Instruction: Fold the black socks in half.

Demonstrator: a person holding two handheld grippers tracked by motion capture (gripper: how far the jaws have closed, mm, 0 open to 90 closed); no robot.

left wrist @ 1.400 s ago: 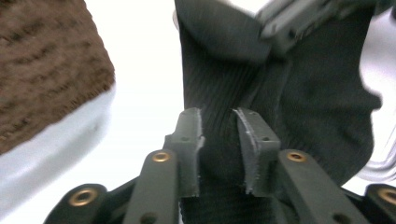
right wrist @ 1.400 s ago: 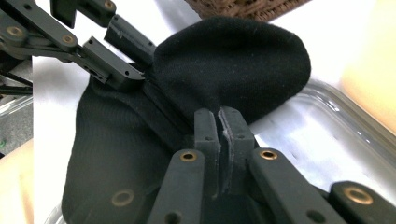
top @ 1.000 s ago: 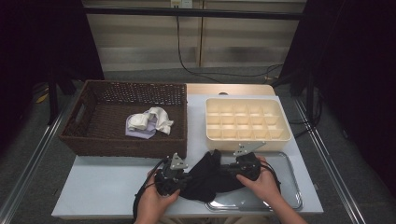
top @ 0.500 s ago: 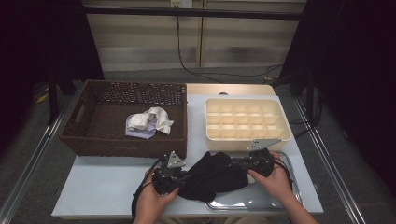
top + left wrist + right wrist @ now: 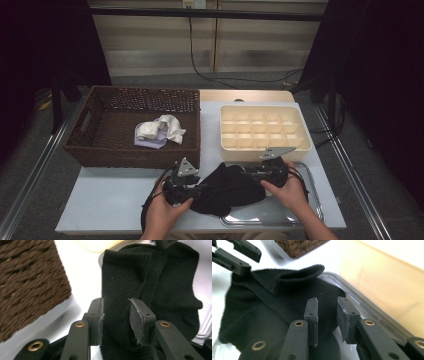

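At the near edge of the table (image 5: 115, 195), the left gripper (image 5: 116, 312) is clamping a fold of ribbed black sock (image 5: 150, 280) between its jaws, while the right gripper (image 5: 327, 315) is reaching over the same sock with its jaws standing narrowly apart and cloth lying between them; whether they are pinching it I cannot tell. The sock is lying partly on the metal tray (image 5: 295, 212) and partly on the table. Beyond are sitting the cream divided box (image 5: 265, 127) and the wicker basket (image 5: 135, 100) holding pale cloths (image 5: 160, 130).
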